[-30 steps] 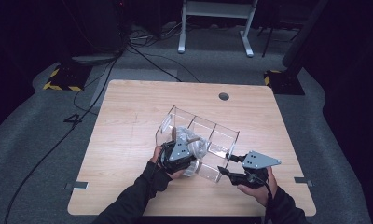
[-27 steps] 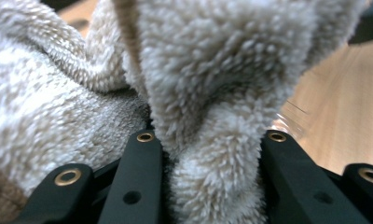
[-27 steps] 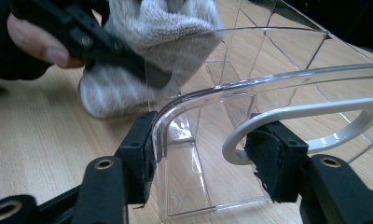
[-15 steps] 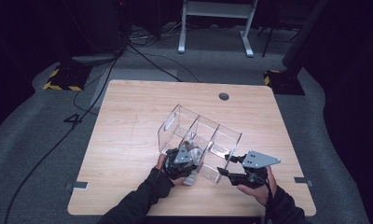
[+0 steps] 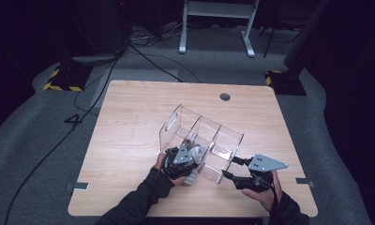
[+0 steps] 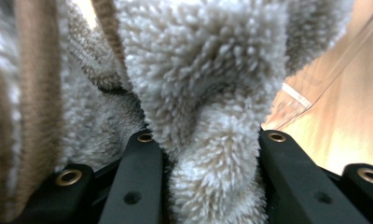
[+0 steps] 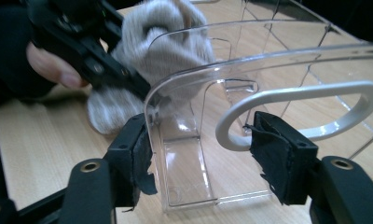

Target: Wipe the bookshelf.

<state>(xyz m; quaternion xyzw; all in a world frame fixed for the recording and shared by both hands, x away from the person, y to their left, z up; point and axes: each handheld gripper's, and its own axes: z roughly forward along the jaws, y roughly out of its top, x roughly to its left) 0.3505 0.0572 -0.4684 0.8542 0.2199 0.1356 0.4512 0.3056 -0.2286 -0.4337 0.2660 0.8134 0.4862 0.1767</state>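
Since the earlier frames the left gripper has shifted rightward along the near side of the clear organizer, carrying the fluffy grey sock with it; the right gripper has held its place while its jaws have just been opening.

Left gripper: jaws clamped tight on a fold of the sock, pile bunched between them in the left gripper view. Sock sits at the organizer's near-left compartment, partly over its near wall, part of it hanging outside toward the table.

Right gripper: jaws wide apart, straddling the organizer's near end wall. Left pad sits just beside the wall's edge; right pad lies by the wall's handle cutout. Cannot tell whether either pad presses on the plastic. In the right gripper view the sock shows beyond the wall, with the left gripper's black jaws across it.

Organizer lies at an angle on the table, near its front edge.
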